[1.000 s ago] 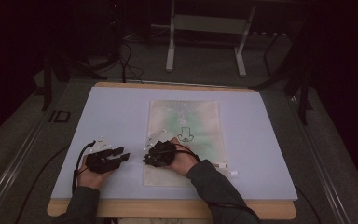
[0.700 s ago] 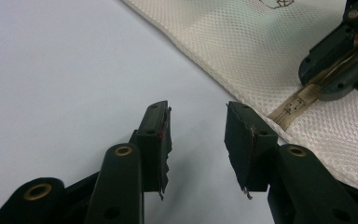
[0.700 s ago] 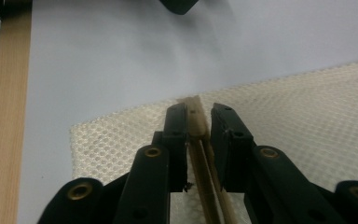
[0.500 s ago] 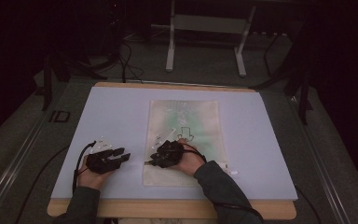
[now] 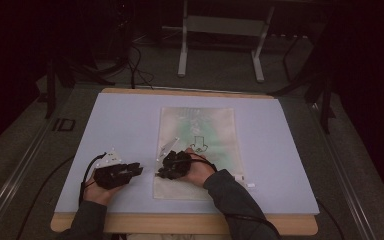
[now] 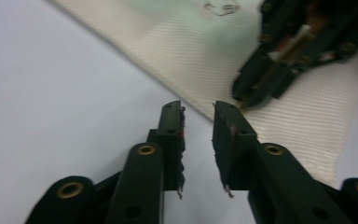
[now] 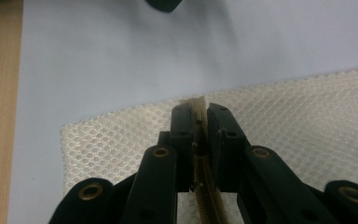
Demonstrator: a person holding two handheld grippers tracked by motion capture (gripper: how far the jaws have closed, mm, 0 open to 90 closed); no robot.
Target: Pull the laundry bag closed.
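- While the right gripper (image 7: 199, 109) has its two black jaws pinched together on the beige zipper strip (image 7: 198, 103) of the cream mesh zip bag (image 5: 196, 150), the bag itself lies flat along the middle of the pale blue worktop (image 5: 130, 125), its near end close to the worktop's front edge.
- That grip sits at the bag's left edge, toward the near end, with the zipper teeth running down between the jaws in the right gripper view.
- The left gripper (image 6: 198, 109) rests just off that same left edge; its jaws have just been closing and now stand a narrow gap apart, with nothing between them but bare worktop.
- Compared with a second ago, the right hand (image 5: 200, 170) has shifted a little toward the bag's left edge and settled its grip there, while the left hand (image 5: 97, 187) has kept its place.
- My reading: the zipper end is now secured, so the bag is anchored for opening or sliding the zip; the left gripper looks ready to take the neighbouring edge, though it has not yet touched the mesh.
- Count: one mesh bag, one zipper, two grippers, one worktop on a wooden table (image 5: 180, 225).
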